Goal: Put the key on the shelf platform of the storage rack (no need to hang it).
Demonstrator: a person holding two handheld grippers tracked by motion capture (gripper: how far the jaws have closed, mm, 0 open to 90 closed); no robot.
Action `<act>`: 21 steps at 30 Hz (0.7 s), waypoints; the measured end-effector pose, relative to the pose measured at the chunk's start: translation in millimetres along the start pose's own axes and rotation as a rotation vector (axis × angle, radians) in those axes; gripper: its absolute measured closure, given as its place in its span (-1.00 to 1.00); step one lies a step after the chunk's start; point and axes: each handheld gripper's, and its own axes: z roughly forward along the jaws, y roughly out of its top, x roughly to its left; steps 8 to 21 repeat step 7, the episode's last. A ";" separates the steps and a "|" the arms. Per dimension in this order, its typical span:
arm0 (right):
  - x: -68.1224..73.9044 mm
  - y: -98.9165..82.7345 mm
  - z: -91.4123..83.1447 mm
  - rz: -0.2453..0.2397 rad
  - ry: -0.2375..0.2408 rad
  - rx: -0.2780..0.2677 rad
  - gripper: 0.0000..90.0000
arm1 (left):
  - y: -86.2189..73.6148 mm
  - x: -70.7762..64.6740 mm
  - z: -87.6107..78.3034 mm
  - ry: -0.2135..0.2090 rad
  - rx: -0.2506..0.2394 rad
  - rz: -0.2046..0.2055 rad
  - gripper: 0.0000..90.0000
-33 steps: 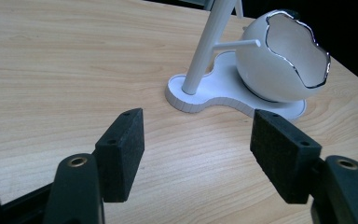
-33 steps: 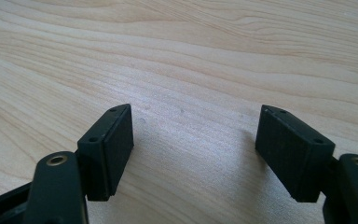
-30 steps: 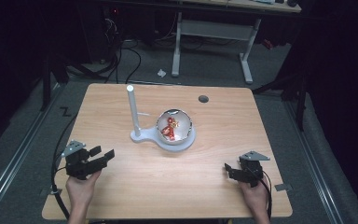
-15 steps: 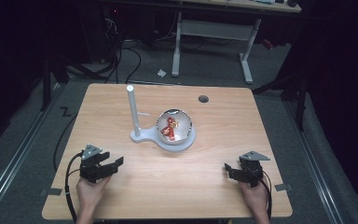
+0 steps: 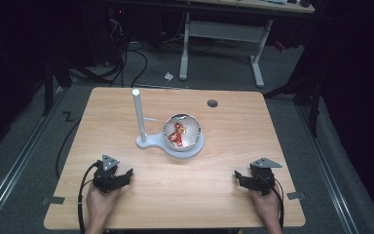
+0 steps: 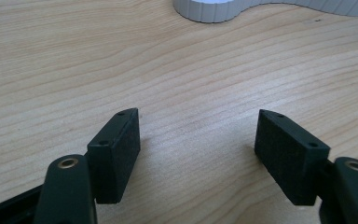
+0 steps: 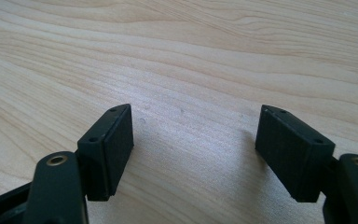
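Note:
A white stand [image 5: 148, 142] with an upright post [image 5: 138, 113] sits mid-table, and its base edge [image 6: 205, 10] shows at the top of the left gripper view. On the base rests a shiny bowl [image 5: 182, 131] holding something red and gold [image 5: 177, 134]. My left gripper [image 5: 125, 174] lies near the front left of the table, open, with bare wood between its pads [image 6: 119, 149]. My right gripper [image 5: 237, 178] rests at the front right, open too, its pads [image 7: 114, 144] wide apart over bare wood.
The wooden table [image 5: 224, 146] has a round dark hole [image 5: 212, 103] near its far edge. Cables [image 5: 80, 195] trail from the left gripper off the front. Beyond the table stand a white desk frame [image 5: 224, 34] and floor cables.
My left gripper has slid to the right along the front of the table, toward the stand. The right gripper has stayed where it was.

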 end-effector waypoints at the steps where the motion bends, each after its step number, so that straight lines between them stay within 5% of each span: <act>1: 0.0 0.0 0.0 0.000 0.000 0.000 -0.38 | 0.0 0.5 0.6 -0.004 -0.003 0.013 -0.31; 21: 0.0 0.0 0.0 0.000 0.000 0.000 -0.38 | -0.9 -0.5 0.8 0.003 -0.005 0.003 -0.35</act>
